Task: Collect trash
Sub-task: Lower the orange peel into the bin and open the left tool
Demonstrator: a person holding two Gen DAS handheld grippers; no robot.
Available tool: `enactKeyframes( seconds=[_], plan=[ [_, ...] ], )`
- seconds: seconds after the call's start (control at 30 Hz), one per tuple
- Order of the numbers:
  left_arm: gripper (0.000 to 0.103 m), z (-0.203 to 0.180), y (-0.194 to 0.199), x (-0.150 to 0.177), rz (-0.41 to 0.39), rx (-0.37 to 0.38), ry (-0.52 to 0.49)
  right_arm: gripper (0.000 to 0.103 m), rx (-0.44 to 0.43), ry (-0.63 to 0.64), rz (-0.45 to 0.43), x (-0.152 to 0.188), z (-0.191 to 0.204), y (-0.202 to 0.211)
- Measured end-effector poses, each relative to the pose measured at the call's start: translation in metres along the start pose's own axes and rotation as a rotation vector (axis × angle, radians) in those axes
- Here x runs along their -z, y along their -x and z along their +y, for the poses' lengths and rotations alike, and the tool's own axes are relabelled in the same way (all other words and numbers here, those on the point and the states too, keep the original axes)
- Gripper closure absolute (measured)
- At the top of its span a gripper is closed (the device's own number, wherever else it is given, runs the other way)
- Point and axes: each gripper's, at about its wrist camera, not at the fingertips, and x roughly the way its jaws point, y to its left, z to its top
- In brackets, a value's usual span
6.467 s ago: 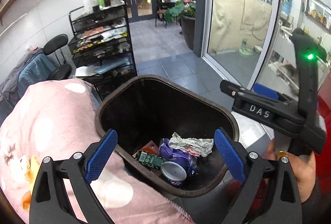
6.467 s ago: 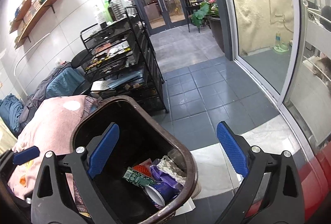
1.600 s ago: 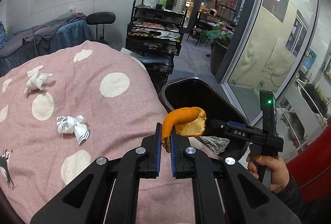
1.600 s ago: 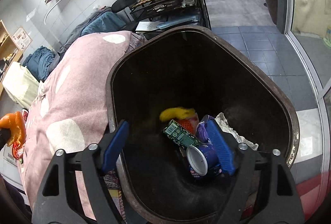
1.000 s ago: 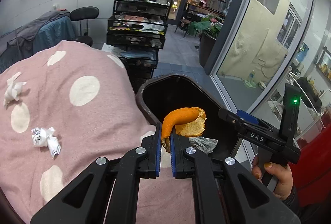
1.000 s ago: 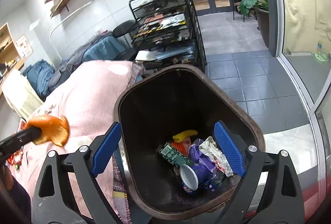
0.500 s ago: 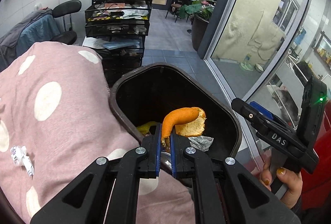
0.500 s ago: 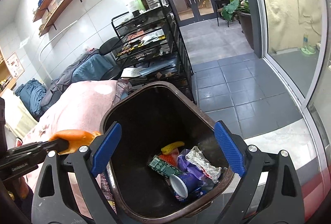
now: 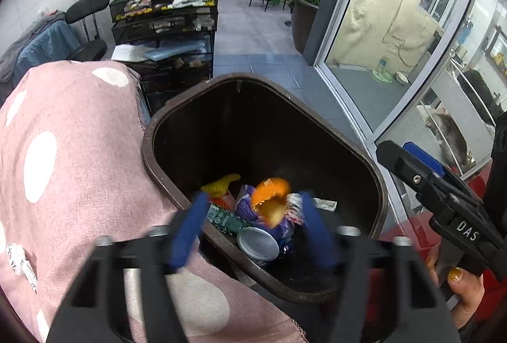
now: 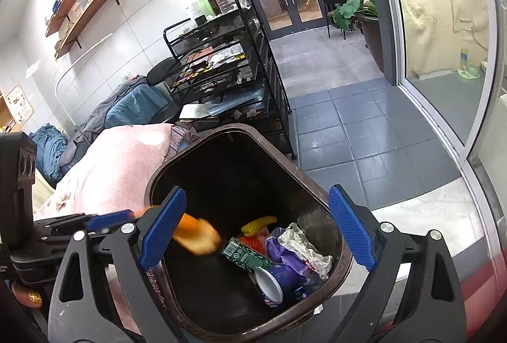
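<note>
A dark brown trash bin [image 9: 377, 181] [image 10: 336, 251] stands beside the pink dotted table cloth [image 9: 73, 159]. Inside lie a can [image 9: 258, 243] [image 10: 269, 279], a green packet [image 10: 245, 256], purple wrapper, crumpled foil [image 10: 304, 248] and a yellow peel [image 10: 258, 224]. An orange peel [image 9: 271, 200] [image 10: 196, 237] is in the air, blurred, dropping into the bin. My left gripper [image 9: 253, 225] is open above the bin's near rim, its jaws blurred. My right gripper [image 10: 256, 235] is open and empty over the bin.
A crumpled white wrapper [image 9: 20, 262] lies on the cloth at the left edge. A black wire rack [image 9: 168, 26] [image 10: 221, 67] with clutter stands behind the bin. A chair with blue clothes [image 10: 133, 108] is left of it. Glass doors [image 9: 396, 35] are on the right.
My left gripper has opened over the bin and let go of the orange peel, which now falls inside. The right gripper stays open over the bin.
</note>
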Motion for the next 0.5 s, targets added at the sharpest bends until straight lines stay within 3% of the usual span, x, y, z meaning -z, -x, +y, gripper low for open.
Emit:
enactKeyframes(
  seconds=[0.17, 0.5],
  plan=[
    [0.017, -0.002, 0.009, -0.001, -0.037, -0.009, -0.013, 0.008, 0.005, 0.003, 0.0, 0.002, 0.001, -0.002],
    [0.01, 0.002, 0.05, 0.015, -0.117, -0.027, -0.019, 0.008, 0.023, 0.01, 0.057, 0.007, 0.019, -0.016]
  ],
)
